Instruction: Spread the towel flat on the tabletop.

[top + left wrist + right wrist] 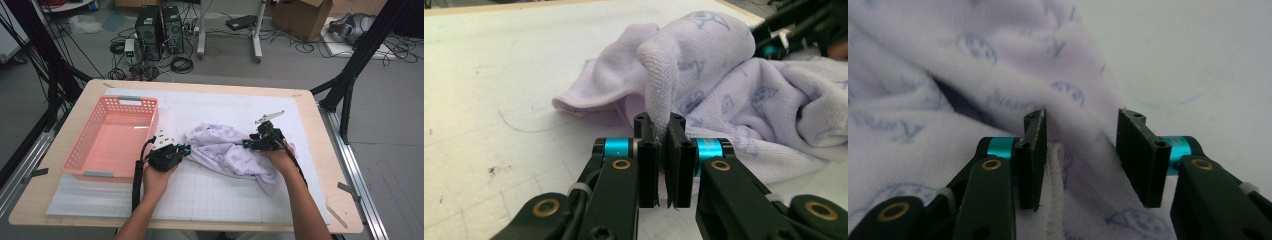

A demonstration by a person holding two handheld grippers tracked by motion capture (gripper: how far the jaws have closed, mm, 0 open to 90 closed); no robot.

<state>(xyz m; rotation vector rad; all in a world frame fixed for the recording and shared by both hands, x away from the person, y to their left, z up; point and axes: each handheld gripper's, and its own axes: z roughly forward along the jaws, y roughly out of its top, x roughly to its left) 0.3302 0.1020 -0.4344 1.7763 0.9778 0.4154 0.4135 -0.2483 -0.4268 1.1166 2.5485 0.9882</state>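
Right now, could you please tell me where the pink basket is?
In the high view, the pink basket sits on the table's left side, just left of the left gripper and the lilac towel.

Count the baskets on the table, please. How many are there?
1. The pink basket sits on the table's left side, beside the lilac towel. None seems hidden.

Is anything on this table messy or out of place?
The lilac towel lies crumpled in a heap on the white mat, not flat or folded. The left gripper pinches one corner up into a peak. The pink basket beside it sits empty and straight. Nothing looks spilled or damaged.
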